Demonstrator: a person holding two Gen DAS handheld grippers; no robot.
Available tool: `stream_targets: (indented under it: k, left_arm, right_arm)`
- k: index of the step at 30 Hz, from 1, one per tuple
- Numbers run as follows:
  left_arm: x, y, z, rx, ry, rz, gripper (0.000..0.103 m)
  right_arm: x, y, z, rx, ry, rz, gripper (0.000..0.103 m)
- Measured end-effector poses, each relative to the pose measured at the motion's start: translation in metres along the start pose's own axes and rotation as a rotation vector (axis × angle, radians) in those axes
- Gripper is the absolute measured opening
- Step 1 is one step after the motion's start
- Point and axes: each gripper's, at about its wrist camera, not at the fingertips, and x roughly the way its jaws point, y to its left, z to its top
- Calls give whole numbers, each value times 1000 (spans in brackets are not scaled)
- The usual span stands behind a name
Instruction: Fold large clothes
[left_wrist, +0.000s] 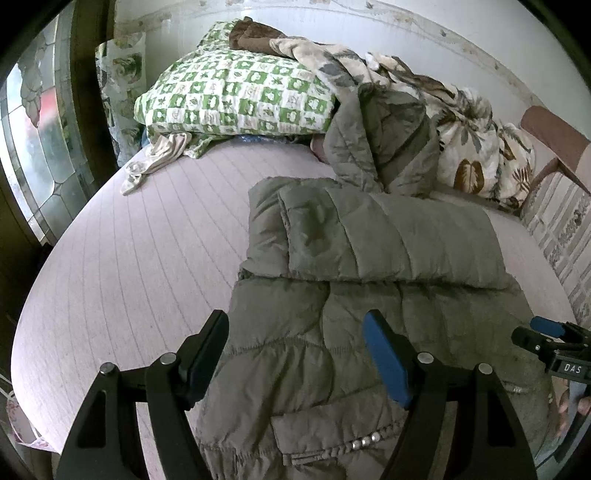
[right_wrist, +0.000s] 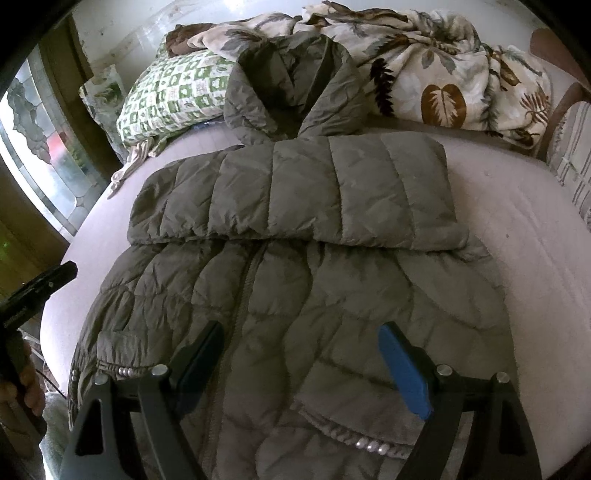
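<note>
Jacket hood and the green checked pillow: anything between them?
Nothing separate. In the left wrist view the hood lies right against the pillow; the leaf-print blanket sits behind and on the hood's other side.

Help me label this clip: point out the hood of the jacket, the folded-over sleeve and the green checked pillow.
hood (right_wrist: 291, 85), right wrist view, on its dark inner lining.
folded-over sleeve (right_wrist: 295, 192), right wrist view, on its quilted middle.
green checked pillow (left_wrist: 236, 99), left wrist view, on its top face.
</note>
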Motion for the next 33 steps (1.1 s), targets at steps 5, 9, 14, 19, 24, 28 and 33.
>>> stream_targets:
  k: [5, 9, 14, 19, 24, 28, 33]
  left_arm:
    - [-1, 5, 5, -27, 2, -27, 76]
    - [-3, 8, 7, -26, -19, -44, 76]
    - [-2, 17, 8, -45, -22, -79, 76]
    - [4, 20, 9, -14, -23, -78, 76]
    - [16, 19, 18, -15, -11, -89, 77]
    - [29, 15, 33, -23, -5, -105, 77]
    - [57, 5, 71, 17, 10, -96, 77]
  right_arm:
    - [-10, 1, 13, -6, -20, -20, 89]
    - [-13, 8, 23, -27, -28, -44, 90]
    - [-6, 16, 34, -16, -24, -32, 90]
    - [3, 16, 47, -2, -53, -29, 90]
    - [11, 0, 65, 37, -84, -9, 90]
    - [23, -14, 86, 30, -86, 2, 90]
    - [45, -34, 120, 17, -90, 7, 90]
